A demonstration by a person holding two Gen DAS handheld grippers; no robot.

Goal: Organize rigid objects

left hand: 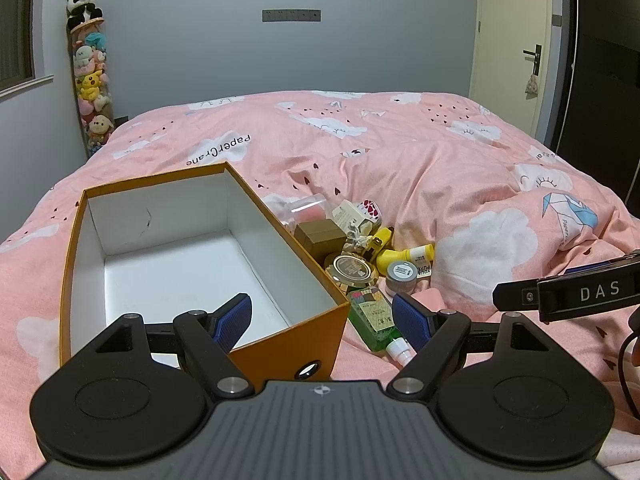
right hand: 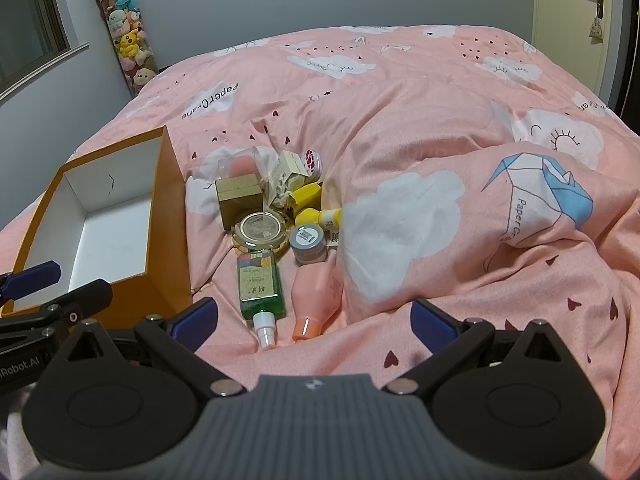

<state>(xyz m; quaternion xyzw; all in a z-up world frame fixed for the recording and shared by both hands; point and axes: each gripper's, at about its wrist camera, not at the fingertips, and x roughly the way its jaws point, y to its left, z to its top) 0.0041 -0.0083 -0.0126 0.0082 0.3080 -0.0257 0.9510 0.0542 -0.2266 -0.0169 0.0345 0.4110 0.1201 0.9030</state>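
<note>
Orange cardboard box [right hand: 160,216], white inside, empty. Right of it: green glass spray bottle [right hand: 260,284], round gold compact [right hand: 261,229]. Left gripper [left hand: 322,320] and right gripper [right hand: 314,320] both spread, holding nothing.

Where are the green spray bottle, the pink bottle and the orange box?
green spray bottle [right hand: 259,284]: right wrist view, on its label.
pink bottle [right hand: 316,292]: right wrist view, mid-body.
orange box [left hand: 276,346]: left wrist view, near outer wall.

One open orange cardboard box [right hand: 160,216] with a white inside. Two bottles lying flat: one green glass spray bottle [right hand: 260,288], one pink plastic bottle [right hand: 318,292]. One round gold compact [right hand: 262,230]. One small grey-lidded jar [right hand: 308,242]. One olive-brown cardboard cube box [right hand: 239,196].
</note>
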